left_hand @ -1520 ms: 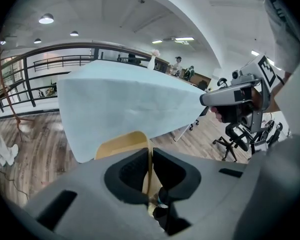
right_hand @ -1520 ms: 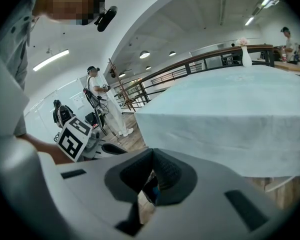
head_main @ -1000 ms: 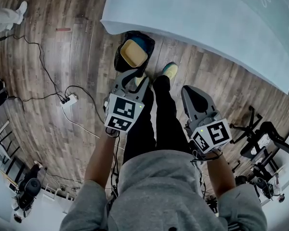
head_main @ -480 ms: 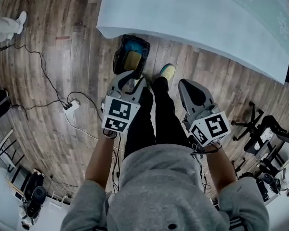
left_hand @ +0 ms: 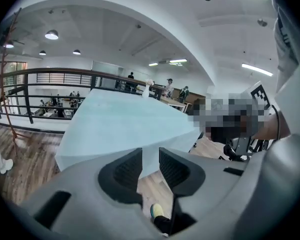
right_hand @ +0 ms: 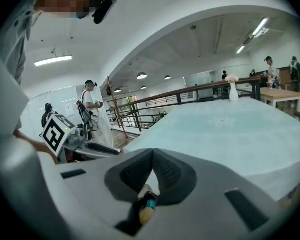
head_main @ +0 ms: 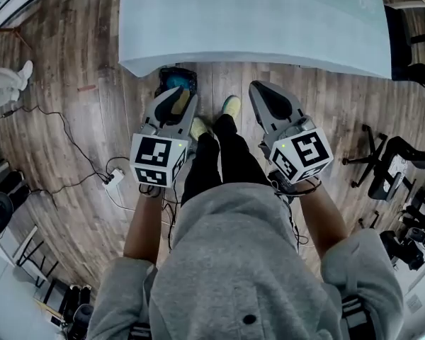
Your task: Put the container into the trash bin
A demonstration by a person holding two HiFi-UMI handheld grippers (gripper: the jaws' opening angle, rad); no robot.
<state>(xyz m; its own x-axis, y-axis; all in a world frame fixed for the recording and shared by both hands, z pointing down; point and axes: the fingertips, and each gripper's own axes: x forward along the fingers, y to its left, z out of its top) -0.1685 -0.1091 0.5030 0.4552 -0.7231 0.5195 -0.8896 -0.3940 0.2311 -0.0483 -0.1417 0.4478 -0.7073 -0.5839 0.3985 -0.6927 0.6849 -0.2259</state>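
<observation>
Container (right_hand: 146, 214) in bin (head_main: 164, 80), below right gripper (right_hand: 152, 156)

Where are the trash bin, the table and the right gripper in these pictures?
trash bin (head_main: 164, 78): head view, on its black left wall.
table (head_main: 269, 20): head view, on the bare pale top.
right gripper (right_hand: 151, 155): right gripper view, between its closed fingertips.

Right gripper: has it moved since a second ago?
Yes: the right gripper has moved up the head view, closer to the table's near edge.
</observation>
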